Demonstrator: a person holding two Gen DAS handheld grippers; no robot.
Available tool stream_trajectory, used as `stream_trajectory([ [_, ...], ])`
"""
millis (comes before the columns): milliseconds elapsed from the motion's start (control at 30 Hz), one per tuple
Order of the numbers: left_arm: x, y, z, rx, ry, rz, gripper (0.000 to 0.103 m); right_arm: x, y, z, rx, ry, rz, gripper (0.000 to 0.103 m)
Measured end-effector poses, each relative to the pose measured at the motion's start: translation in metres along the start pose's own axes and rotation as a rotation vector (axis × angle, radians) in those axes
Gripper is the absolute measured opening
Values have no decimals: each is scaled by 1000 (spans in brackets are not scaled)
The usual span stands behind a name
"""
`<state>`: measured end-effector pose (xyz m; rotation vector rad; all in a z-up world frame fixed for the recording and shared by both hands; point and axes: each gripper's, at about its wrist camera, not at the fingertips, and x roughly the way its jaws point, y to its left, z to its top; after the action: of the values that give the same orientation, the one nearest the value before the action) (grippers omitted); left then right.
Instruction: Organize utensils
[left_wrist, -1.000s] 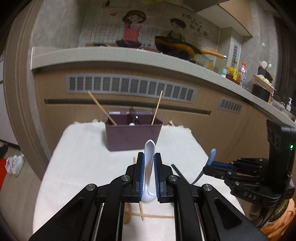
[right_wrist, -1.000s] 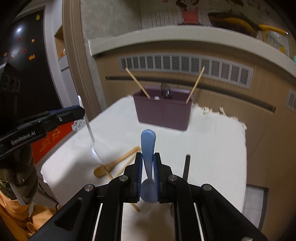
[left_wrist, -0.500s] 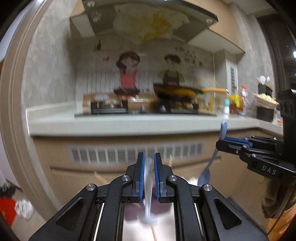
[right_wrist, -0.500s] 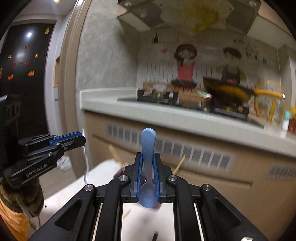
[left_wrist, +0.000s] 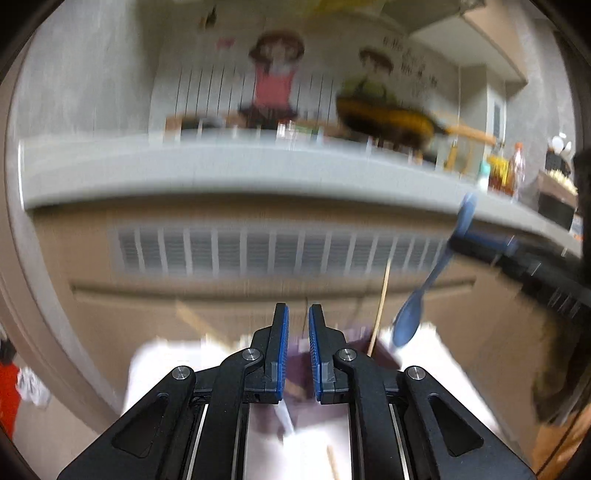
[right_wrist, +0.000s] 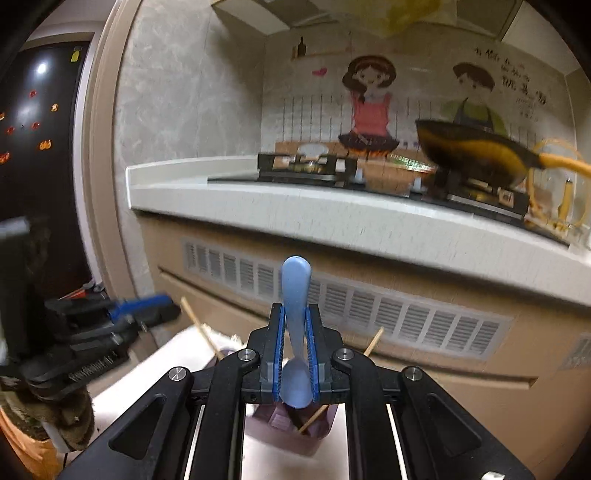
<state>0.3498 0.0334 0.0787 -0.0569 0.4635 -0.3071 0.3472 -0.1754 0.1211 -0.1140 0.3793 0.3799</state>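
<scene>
My right gripper (right_wrist: 295, 332) is shut on a blue spoon (right_wrist: 295, 291), handle up and bowl low between the pads. It hangs just above the purple bin (right_wrist: 295, 439), which holds slanted chopsticks (right_wrist: 199, 326). In the blurred left wrist view the left gripper (left_wrist: 295, 332) has its jaws nearly together. A white blur low between the fingers is the white spoon (left_wrist: 285, 417). The purple bin (left_wrist: 354, 347) lies right beyond these tips. To the right, the right gripper (left_wrist: 480, 240) carries the blue spoon (left_wrist: 406, 325) over the bin's right end. From the right wrist, the left gripper (right_wrist: 147, 310) shows at left.
The bin stands on a table under a white cloth (right_wrist: 173, 354). A wooden stick (left_wrist: 334, 463) lies on the cloth near me. Behind are cabinet fronts with a vent grille (right_wrist: 351, 302), a pale counter (right_wrist: 295, 206) and a stove with a pan (right_wrist: 476, 155).
Both grippers have risen and travelled forward from over the cloth to the bin, spoons still carried. The bin, a second ago well ahead, now sits right under the fingertips.
</scene>
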Motion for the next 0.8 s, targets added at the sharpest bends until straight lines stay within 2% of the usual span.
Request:
stream_trajectory([
  [100, 7, 13, -32, -45, 68, 1, 14, -7, 0, -19, 4, 38, 24, 11],
  [200, 3, 25, -58, -90, 105, 26, 29, -13, 0, -39, 16, 84, 44, 11],
  [267, 3, 33, -71, -119, 129, 47, 49, -15, 0, -52, 18, 114, 48, 11],
  [433, 3, 49, -95, -170, 162, 114, 58, -15, 1, -89, 40, 198, 44, 11],
  [467, 7, 51, -98, -152, 184, 110, 63, -15, 2, -96, 39, 218, 44, 11],
  [567, 22, 47, -118, -99, 314, 77, 64, -15, 2, -112, 31, 249, 28, 11],
  [667, 27, 35, -128, -68, 315, 31, 64, -14, 2, -124, 46, 272, 36, 11],
  [733, 35, 20, -129, 10, 314, -14, 64, -12, 1, -131, 55, 286, 39, 11],
  [800, 55, 6, -132, 118, 345, 5, 66, -10, 3, -135, 52, 294, 35, 11],
])
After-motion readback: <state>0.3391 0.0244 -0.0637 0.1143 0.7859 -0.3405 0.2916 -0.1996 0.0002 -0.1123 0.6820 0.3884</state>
